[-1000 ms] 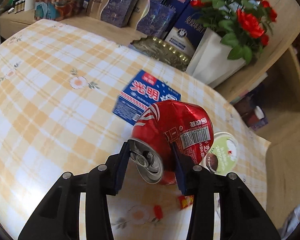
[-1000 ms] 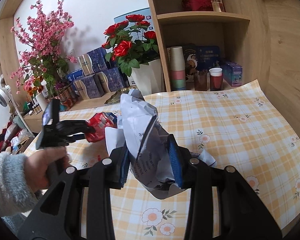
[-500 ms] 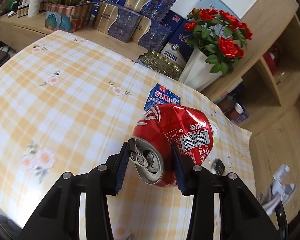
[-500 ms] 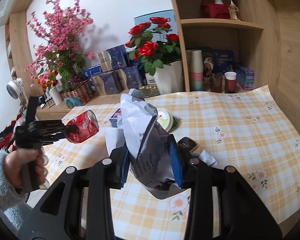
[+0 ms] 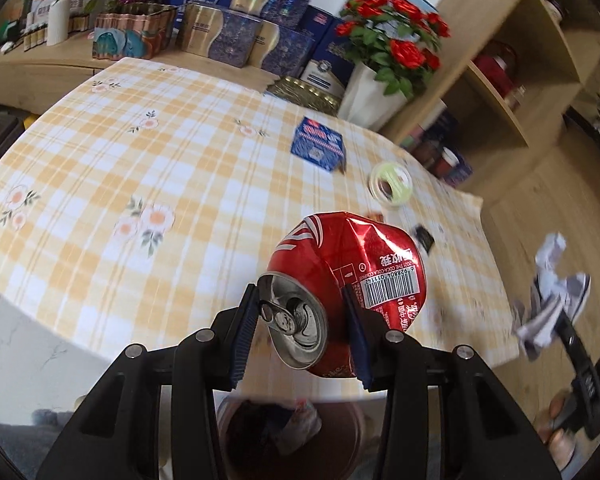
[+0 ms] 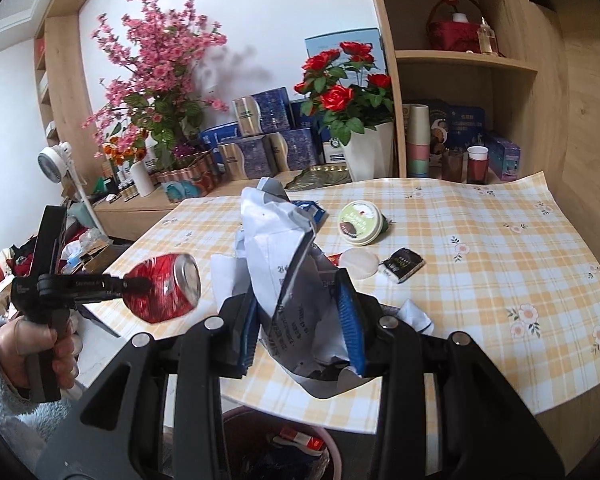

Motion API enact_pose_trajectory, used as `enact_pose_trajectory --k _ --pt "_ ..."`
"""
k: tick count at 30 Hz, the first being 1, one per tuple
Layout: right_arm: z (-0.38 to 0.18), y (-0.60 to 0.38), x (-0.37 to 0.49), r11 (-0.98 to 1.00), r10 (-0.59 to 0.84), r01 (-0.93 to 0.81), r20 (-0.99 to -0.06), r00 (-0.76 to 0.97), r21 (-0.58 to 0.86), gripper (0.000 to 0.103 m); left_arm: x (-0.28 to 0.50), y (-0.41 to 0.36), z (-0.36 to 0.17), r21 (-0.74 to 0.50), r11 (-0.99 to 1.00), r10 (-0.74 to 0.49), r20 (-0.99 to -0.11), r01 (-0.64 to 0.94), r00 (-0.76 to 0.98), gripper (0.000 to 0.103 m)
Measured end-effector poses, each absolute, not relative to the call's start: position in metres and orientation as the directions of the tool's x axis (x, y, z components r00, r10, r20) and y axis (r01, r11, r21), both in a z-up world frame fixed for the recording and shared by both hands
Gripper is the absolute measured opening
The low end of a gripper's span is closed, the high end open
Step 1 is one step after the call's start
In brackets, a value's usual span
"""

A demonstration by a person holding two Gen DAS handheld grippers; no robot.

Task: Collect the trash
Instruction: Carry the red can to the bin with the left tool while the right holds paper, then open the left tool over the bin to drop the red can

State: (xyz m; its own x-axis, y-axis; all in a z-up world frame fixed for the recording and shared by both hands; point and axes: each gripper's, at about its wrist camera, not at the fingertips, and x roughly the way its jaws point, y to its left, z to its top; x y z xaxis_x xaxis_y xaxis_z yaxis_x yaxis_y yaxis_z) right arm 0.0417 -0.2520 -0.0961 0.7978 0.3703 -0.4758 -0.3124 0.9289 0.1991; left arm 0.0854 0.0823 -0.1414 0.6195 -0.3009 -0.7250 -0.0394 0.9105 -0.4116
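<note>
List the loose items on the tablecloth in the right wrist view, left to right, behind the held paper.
Blue carton → green-lidded tub → white round pad → black packet.

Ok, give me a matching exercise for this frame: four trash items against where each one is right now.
Items:
1. crushed red can
2. crumpled white wrapper
3. blue carton
4. green-lidded cup

Places:
A. lying flat on the tablecloth towards the rose pot
B. in the right gripper
C. tipped on its side on the table
D. in the left gripper

Pairs: 1-D, 2-B, 3-A, 4-C
</note>
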Motion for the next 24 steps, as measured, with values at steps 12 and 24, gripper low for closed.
enact_pose_trajectory --k 12,24 --pt "-0.113 -0.236 -0.017 0.915 0.404 -0.353 -0.501 0.765 0.198 0.038 0.002 0.027 -0.195 -0.268 0.95 -0.311 -0.825 0.158 0.472 0.04" --pt "-0.123 -0.249 -0.028 0.924 0.382 -0.314 -0.52 0.764 0.218 0.038 0.001 -0.002 -0.267 -0.198 0.96 -0.256 -0.909 0.199 0.328 0.04"
